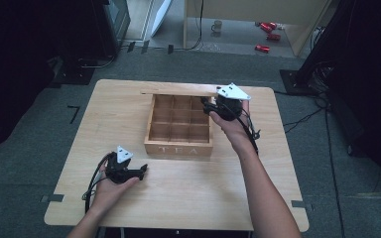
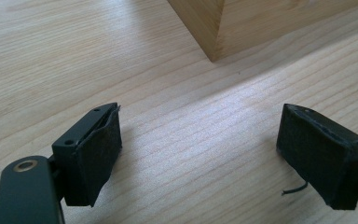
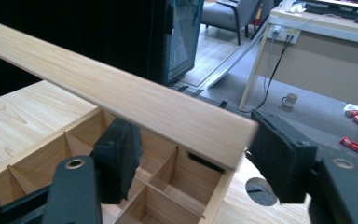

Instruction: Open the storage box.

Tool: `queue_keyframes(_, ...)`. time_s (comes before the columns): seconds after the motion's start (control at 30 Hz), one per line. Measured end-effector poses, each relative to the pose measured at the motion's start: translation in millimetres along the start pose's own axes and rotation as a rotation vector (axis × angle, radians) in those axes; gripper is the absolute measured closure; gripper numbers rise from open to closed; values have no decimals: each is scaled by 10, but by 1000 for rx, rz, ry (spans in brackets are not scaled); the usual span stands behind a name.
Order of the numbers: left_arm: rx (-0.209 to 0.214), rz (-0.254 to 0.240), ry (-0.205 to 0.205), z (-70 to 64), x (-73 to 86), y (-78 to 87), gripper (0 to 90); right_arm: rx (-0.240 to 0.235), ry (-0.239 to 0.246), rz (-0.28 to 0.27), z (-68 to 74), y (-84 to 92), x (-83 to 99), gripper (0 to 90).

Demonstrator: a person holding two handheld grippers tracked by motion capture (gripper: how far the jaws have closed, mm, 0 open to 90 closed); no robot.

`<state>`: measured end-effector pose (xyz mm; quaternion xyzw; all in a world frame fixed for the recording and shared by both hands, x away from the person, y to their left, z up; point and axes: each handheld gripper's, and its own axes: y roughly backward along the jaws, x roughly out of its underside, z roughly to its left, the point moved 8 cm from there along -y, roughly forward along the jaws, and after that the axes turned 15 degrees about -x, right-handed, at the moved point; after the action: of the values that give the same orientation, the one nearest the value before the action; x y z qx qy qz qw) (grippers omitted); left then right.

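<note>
A wooden tea box (image 1: pixel 178 148) marked TEA stands mid-table, its square compartments bare. Its lid (image 1: pixel 178 92) is raised along the back and looks like a thin strip from above. My right gripper (image 1: pixel 207 106) is at the lid's right end, over the box's back right corner. In the right gripper view the lid (image 3: pixel 121 88) crosses above the left jaw and ends against the right pad (image 3: pixel 279 158). That gripper (image 3: pixel 196 163) is open above the box (image 3: pixel 216 193). My left gripper (image 1: pixel 142 171) rests open on the table, holding nothing (image 2: pixel 198 154), facing the box's corner (image 2: pixel 242 23).
The light wooden table (image 1: pixel 178 198) has bare room left of and in front of the box. A round hole (image 3: pixel 260 191) sits in the tabletop near the right jaw. On the floor beyond are a mug (image 1: pixel 217 26), red cans (image 1: pixel 268 27) and a desk.
</note>
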<state>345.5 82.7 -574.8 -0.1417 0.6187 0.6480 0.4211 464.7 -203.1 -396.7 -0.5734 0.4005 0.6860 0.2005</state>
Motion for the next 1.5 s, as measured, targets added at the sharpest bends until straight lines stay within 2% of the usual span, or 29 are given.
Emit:
queue_keyframes(0.07, 0, -2, -1, 0, -1, 0, 143, 7, 8, -1, -19, -27, -15, 364)
queue_keyframes(0.27, 6, -3, -3, -9, 0, 2, 143, -14, 20, -7, -95, -47, -87, 422)
queue_keyframes(0.4, 8, -4, -3, -11, -1, 3, 143, -44, 30, -19, -160, -40, -137, 468)
queue_keyframes(0.53, 8, -4, -3, -11, -1, 2, 143, -49, 44, -20, -214, -51, -194, 499)
queue_keyframes(0.9, 8, -3, -5, -9, -2, 2, 144, -26, 5, -32, -370, -161, -357, 528)
queue_keyframes(1.27, 13, -3, -10, -16, -4, 1, 144, -19, -3, -41, -550, -279, -477, 587)
queue_keyframes(1.37, 16, -4, -3, -22, -8, -1, 144, -28, -21, -43, -617, -321, -513, 602)
queue_keyframes(1.5, 16, -3, -5, -22, -9, -2, 144, -14, -38, -48, -681, -382, -552, 609)
